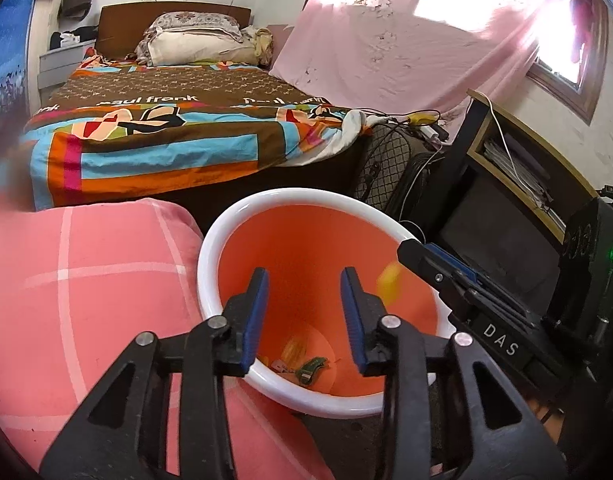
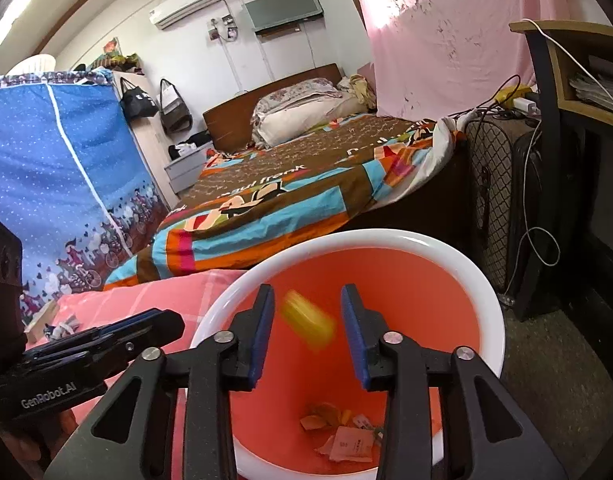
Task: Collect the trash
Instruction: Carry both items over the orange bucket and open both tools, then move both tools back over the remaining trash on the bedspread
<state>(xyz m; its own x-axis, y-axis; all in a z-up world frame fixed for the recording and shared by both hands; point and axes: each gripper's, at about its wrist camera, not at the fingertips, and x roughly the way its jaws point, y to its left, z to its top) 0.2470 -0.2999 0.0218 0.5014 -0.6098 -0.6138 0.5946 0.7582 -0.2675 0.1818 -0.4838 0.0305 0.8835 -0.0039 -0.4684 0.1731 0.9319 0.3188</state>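
Note:
An orange trash bin with a white rim [image 1: 222, 232] [image 2: 494, 300] stands on the floor below both grippers. Scraps of trash [image 1: 302, 364] [image 2: 342, 428] lie at its bottom. A blurred yellow piece of trash [image 2: 308, 324] is in mid-air inside the bin, between the fingers of my right gripper [image 2: 307, 312] but not touching them; it also shows in the left wrist view [image 1: 388, 282]. My right gripper is open and empty and also shows in the left wrist view [image 1: 434, 270]. My left gripper [image 1: 304, 292] is open and empty over the bin and also shows in the right wrist view [image 2: 154, 328].
A pink checked cushion [image 1: 86, 280] touches the bin's left side. A bed with a colourful blanket [image 1: 178, 136] lies behind. A dark quilted bag [image 1: 386, 168], cables and a wooden shelf unit [image 1: 518, 168] stand to the right. A blue fabric wardrobe [image 2: 58, 184] is at the left.

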